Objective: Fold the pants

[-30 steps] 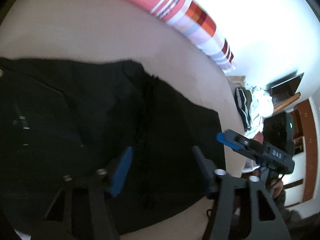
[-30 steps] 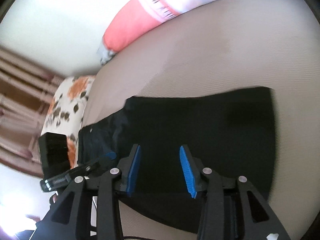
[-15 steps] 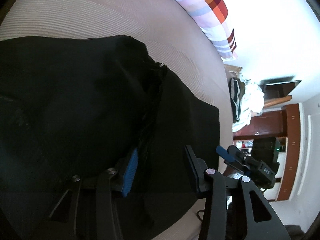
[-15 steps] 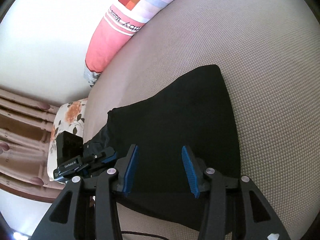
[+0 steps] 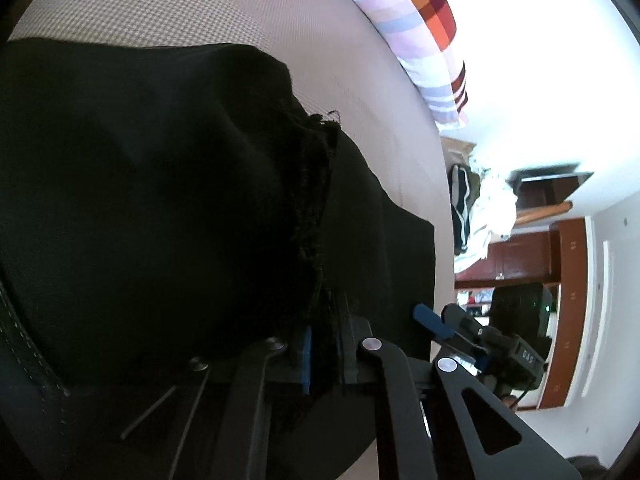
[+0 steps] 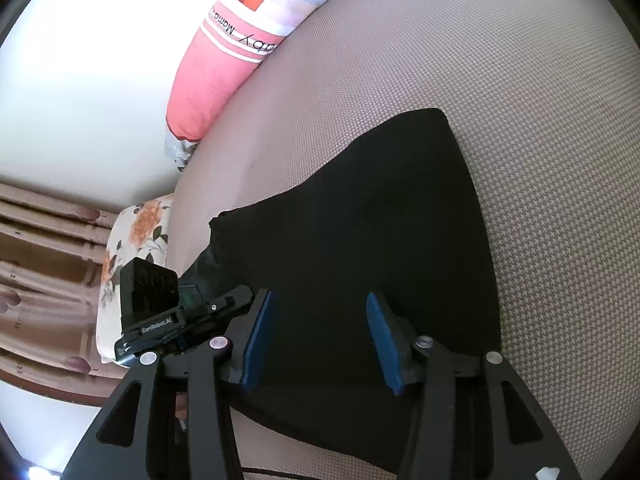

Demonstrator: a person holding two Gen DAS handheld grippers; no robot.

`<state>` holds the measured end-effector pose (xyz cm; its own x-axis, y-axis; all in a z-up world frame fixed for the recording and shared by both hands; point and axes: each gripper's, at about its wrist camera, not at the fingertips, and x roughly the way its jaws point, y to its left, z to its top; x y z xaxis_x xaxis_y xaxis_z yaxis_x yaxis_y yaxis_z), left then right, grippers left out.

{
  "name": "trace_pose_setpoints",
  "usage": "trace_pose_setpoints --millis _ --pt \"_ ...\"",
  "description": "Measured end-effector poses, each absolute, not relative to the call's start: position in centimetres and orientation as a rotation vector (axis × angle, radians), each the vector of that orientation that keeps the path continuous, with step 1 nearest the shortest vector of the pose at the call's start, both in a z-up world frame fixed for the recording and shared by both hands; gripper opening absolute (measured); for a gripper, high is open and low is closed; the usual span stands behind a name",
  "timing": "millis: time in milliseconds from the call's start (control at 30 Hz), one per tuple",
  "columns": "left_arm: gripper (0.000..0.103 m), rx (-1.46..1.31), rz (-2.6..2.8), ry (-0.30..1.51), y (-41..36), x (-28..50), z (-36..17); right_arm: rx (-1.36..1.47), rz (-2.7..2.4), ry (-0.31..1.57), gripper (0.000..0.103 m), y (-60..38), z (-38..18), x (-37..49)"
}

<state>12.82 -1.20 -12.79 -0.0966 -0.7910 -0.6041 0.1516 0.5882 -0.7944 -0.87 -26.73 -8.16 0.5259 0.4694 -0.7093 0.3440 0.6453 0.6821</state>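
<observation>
Black pants (image 5: 160,200) lie on a beige mattress (image 5: 160,4). In the left wrist view my left gripper (image 5: 324,356) is shut on a frayed hem edge of the pants near their front edge. In the right wrist view the pants (image 6: 380,220) spread flat ahead, and my right gripper (image 6: 320,336) is open, its blue pads low over the cloth near the front edge. The left gripper also shows in the right wrist view (image 6: 192,316), and the right gripper shows in the left wrist view (image 5: 448,326).
A pink and plaid long pillow (image 6: 224,56) lies along the far side of the mattress (image 6: 520,80). A floral cushion (image 6: 132,240) and brown curtains (image 6: 44,264) are at the left. A heap of clothes (image 5: 476,208) and wooden cabinets (image 5: 560,300) stand beyond the bed's right edge.
My left gripper has come down onto the frayed hem and shut on it. My right gripper has moved lower toward the cloth and stays open.
</observation>
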Motion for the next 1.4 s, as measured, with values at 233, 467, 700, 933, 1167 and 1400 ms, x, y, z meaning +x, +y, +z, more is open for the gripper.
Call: trace_pose_setpoints --millis 233,467,700,933,1167,1400 --pt "0.006 -0.443 -0.804 1.357 -1.8 11.6 -10.2 0.837 0.040 1.042 0.047 -26.7 -7.4 -1.1" --pt "0.005 -0.367 -0.759 1.301 -0.4 11.0 -8.6 0.713 0.003 1.031 0.047 -26.1 -6.3 -1.0" --pt "0.005 -0.354 -0.718 1.301 1.2 11.7 -9.5 0.478 -0.065 1.028 0.047 -24.8 -5.5 0.4" --pt "0.005 -0.276 -0.700 1.272 1.2 11.3 -10.6 0.366 -0.129 1.076 0.046 -25.0 -7.7 2.8" --pt "0.015 -0.082 -0.660 1.221 0.1 9.4 -9.1 0.366 -0.110 1.096 0.047 -24.5 -7.0 2.0" --pt "0.019 0.093 -0.619 1.159 0.1 5.7 -8.7 0.354 -0.025 1.163 0.047 -21.7 -7.1 -0.9"
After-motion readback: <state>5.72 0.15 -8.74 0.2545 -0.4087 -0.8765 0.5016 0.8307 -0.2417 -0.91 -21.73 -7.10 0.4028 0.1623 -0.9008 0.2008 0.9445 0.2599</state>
